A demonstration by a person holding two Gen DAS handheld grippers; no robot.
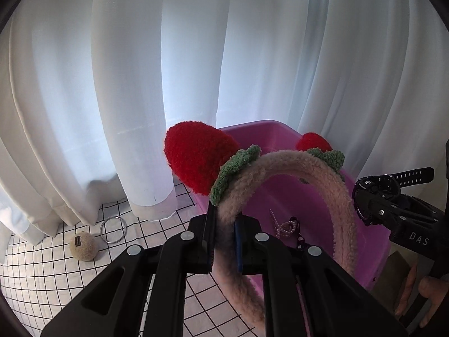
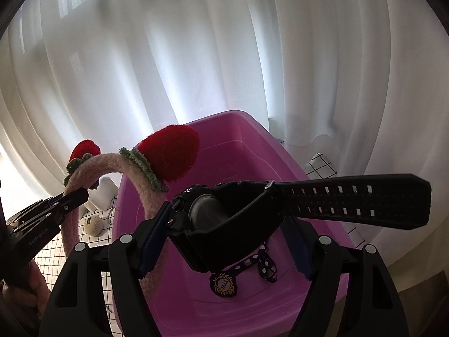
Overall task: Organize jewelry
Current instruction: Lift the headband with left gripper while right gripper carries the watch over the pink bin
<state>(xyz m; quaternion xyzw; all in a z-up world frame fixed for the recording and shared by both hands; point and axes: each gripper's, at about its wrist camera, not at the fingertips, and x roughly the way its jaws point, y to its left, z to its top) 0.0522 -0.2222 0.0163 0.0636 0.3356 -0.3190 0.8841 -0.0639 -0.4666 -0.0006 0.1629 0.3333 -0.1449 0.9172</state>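
Above the bin's rim (image 2: 247,118), headband (image 1: 322,174) and watch (image 2: 224,210).

Surface = white cloth w/ black grid lines (image 1: 157,236), lower left of the left wrist view; in the right wrist view it shows lower left + a small patch at right-centre. Pink plastic tub (image 1: 373,219) sits on it, centre-right in the left view, centre in the right view. Round beige plush ball w/ small dark label (image 1: 83,246) lies on the cloth at lower left. Thin metal ring bangles (image 1: 113,229) lie flat just beside the ball, up-right of it, near the curtain hem. White curtain (image 1: 112,84) hem drapes onto the cloth's far edge.
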